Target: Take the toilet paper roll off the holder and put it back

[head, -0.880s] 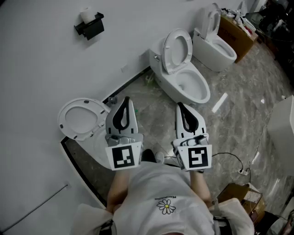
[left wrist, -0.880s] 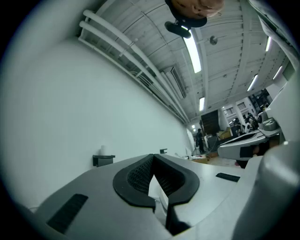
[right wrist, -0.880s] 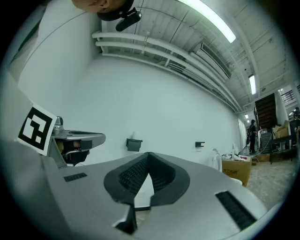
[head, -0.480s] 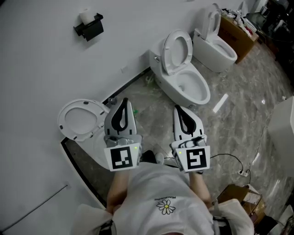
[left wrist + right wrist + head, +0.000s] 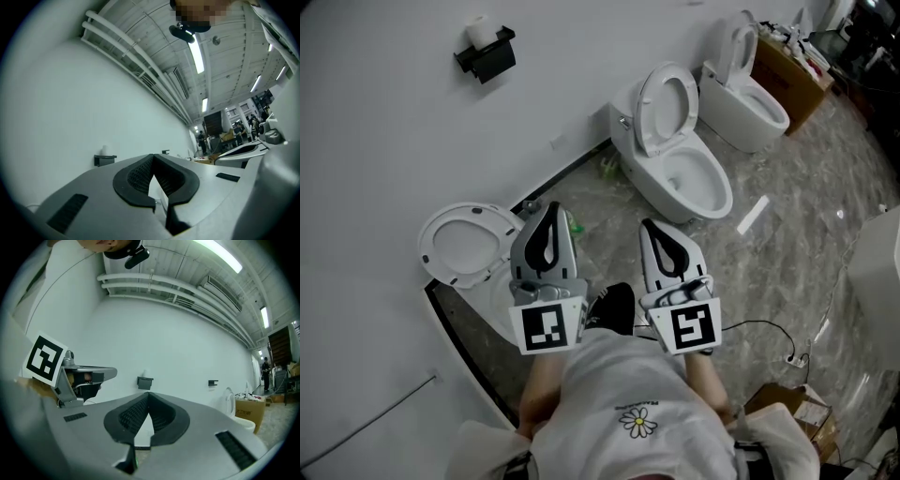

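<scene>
The left claw [image 5: 551, 208] and right claw [image 5: 650, 227] are riding closed on nothing, likely for the approach; the roll [image 5: 477, 30] is sitting on its holder [image 5: 488, 56] well ahead.

Toilet paper roll [image 5: 475, 30] sits on the holder [image 5: 490, 58], left of a toilet [image 5: 666, 98].

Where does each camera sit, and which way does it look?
Head view: on the person's head, facing steeply down; shows left tongs, right tongs, shirt.
Left gripper view: on the left tongs, facing the wall along shut jaws.
Right gripper view: on the right tongs, facing the wall; left tongs at left.
Shared: all three show the holder.
</scene>
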The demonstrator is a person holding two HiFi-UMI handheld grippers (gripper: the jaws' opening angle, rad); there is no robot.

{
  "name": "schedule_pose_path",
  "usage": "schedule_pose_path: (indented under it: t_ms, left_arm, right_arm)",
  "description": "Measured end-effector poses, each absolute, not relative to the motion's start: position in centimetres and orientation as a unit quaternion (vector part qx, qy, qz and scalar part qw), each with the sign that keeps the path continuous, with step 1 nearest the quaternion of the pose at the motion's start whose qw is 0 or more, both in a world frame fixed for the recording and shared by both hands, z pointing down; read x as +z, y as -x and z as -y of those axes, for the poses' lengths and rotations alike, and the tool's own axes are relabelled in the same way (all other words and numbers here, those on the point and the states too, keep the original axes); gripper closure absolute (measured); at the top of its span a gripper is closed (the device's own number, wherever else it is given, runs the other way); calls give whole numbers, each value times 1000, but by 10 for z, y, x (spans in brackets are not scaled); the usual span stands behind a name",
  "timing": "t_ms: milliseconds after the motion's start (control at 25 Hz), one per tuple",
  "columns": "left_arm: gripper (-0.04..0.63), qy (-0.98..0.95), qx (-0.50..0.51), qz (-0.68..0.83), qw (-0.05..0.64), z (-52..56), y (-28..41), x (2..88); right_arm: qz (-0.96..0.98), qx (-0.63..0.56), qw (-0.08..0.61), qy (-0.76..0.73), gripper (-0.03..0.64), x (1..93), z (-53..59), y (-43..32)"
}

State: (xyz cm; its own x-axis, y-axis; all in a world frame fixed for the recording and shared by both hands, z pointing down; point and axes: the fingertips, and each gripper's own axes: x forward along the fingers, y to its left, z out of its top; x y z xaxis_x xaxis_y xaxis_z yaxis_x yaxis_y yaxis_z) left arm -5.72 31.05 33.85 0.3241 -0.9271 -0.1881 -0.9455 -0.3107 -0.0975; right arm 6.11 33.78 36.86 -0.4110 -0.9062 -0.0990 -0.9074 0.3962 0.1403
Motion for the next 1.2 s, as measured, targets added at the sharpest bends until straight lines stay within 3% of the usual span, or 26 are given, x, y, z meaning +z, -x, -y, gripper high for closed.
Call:
schedule_pose_path:
  t_ms: [600,1200]
  left_arm:
    - [580,786,40,-607,112,-201,82,338]
    - [580,738,23,-668,95,26,149,327]
  right_arm:
    - [-859,106,-12,502,607,371,-239,-45]
    - [-894,88,-17,440,607,352,17,13]
